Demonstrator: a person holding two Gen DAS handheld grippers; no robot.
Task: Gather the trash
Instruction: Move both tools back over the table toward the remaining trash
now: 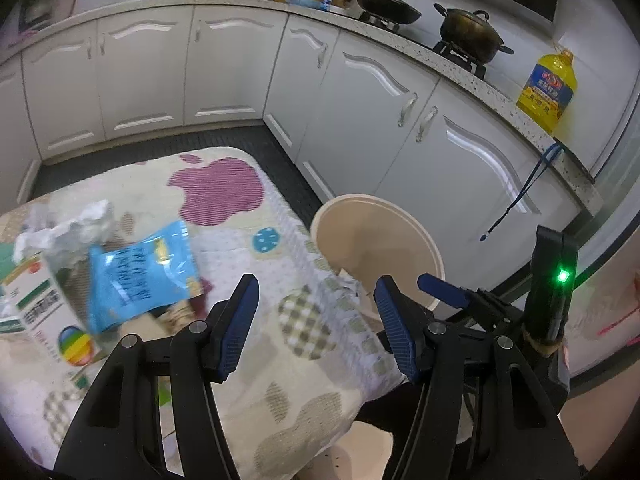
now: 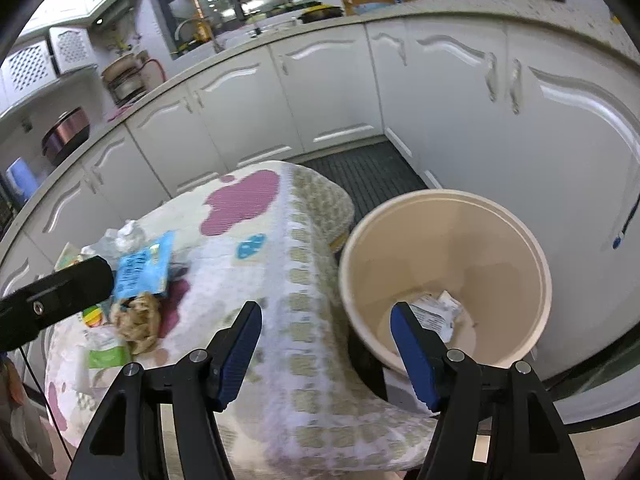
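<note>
A cream trash bin stands on the floor right of a cloth-covered table; a white wrapper lies at its bottom. On the table lie a blue snack packet, crumpled white paper, a white-green carton and a crumpled brown paper. My left gripper is open and empty over the table's right edge. My right gripper is open and empty between table and bin. The bin also shows in the left wrist view.
White kitchen cabinets run around the back and right. On the counter stand pots and a yellow oil bottle. A dark mat covers the floor between table and cabinets. The right gripper's body shows beside the bin.
</note>
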